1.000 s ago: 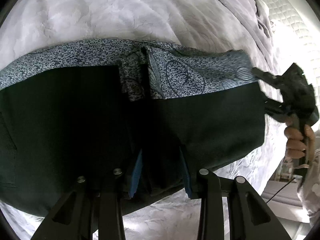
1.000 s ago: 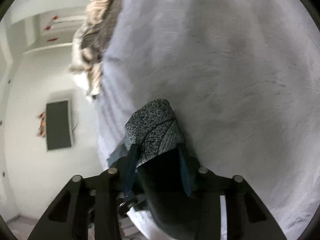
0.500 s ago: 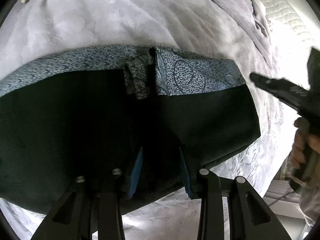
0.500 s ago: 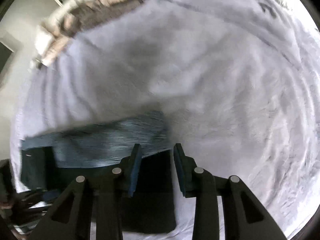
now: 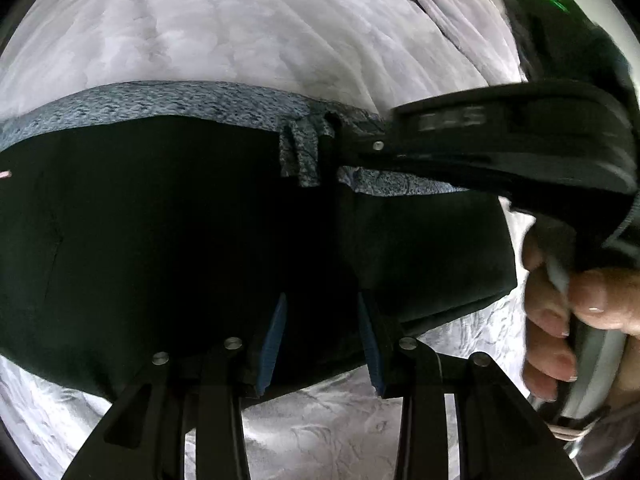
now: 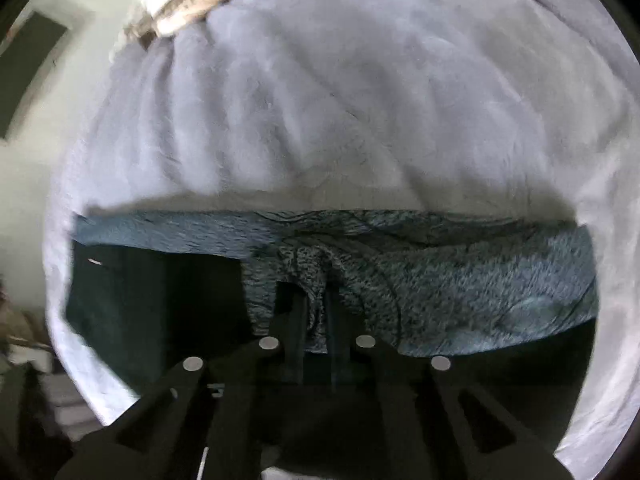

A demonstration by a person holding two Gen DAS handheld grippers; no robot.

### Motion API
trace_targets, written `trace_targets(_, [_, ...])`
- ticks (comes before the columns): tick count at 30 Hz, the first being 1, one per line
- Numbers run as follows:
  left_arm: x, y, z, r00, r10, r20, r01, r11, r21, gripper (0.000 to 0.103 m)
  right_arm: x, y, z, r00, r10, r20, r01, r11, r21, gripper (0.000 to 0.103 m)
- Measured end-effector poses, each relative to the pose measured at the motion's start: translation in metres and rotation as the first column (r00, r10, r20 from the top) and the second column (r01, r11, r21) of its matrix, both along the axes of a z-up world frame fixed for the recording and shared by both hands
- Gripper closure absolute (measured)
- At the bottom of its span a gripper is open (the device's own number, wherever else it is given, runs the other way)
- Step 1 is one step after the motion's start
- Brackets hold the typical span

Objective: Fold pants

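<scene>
Pants flat, long axis crosswise, patterned waistband far side.

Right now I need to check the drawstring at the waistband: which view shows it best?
The right wrist view: the drawstring hangs centered on the patterned waistband, just beyond the right gripper. The left wrist view shows it smaller, beside the right gripper crossing the waistband.
</scene>
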State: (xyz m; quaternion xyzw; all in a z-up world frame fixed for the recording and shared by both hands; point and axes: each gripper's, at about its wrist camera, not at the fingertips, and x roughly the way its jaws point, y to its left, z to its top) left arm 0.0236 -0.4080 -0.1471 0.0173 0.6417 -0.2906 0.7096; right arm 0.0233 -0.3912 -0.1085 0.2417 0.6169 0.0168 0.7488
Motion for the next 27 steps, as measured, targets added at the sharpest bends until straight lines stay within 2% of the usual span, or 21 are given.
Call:
trace_targets(1, [0.000, 0.004, 0.001, 1.000, 0.003, 0.009, -0.003, 1.000, -0.002, 0.066, -0.002, -0.002, 0.002, 1.000, -0.004, 0.010, 0.003, 0.998, 0.058, 0.096])
trace_targets(4, [0.003, 0.015, -0.009, 0.999, 0.021, -0.024, -0.021, 1.000, 0.012, 0.066, -0.011, -0.008, -0.010, 1.000, -0.001, -0.019, 0.003, 0.994, 0.106, 0.096])
trace_targets(6, [0.005, 0.017, -0.009, 0.999, 0.040, -0.024, -0.039, 0.999, 0.029, 0.055, -0.010, -0.007, -0.021, 0.999, -0.002, -0.046, 0.007, 0.993, 0.121, 0.096])
trace_targets(7, [0.007, 0.020, -0.007, 0.999, 0.046, -0.011, -0.045, 0.998, 0.050, 0.047, -0.011, -0.009, -0.023, 0.999, -0.009, -0.045, 0.014, 0.992, 0.124, 0.095])
trace_targets(10, [0.010, 0.023, -0.003, 0.999, 0.034, -0.007, -0.034, 0.997, 0.067, 0.046, -0.023, -0.017, -0.002, 0.999, -0.031, -0.007, 0.032, 0.988, 0.149, 0.084])
trace_targets(12, [0.011, 0.024, 0.002, 1.000, 0.018, 0.011, -0.019, 0.995, 0.096, 0.046, -0.037, -0.025, 0.014, 0.999, -0.048, 0.015, 0.045, 0.988, 0.151, 0.061])
trace_targets(18, [0.011, 0.034, 0.011, 0.998, -0.026, 0.052, 0.016, 0.980, 0.197, 0.046, -0.076, -0.039, 0.040, 0.995, -0.091, 0.042, 0.089, 0.996, 0.032, 0.060])
trace_targets(22, [-0.001, 0.049, 0.016, 0.997, -0.032, 0.073, 0.012, 0.968, 0.249, 0.046, -0.089, -0.030, 0.028, 0.993, -0.118, 0.011, 0.117, 0.992, 0.035, 0.063])
trace_targets(25, [-0.007, 0.062, 0.020, 0.995, -0.035, 0.089, 0.006, 0.952, 0.305, 0.046, -0.080, -0.002, 0.007, 0.994, -0.107, -0.016, 0.108, 0.992, 0.061, 0.065])
trace_targets(27, [-0.007, 0.073, 0.019, 0.996, -0.033, 0.084, 0.002, 0.937, 0.350, 0.046, -0.076, 0.022, 0.003, 0.998, -0.058, -0.012, 0.057, 0.998, -0.013, 0.065])
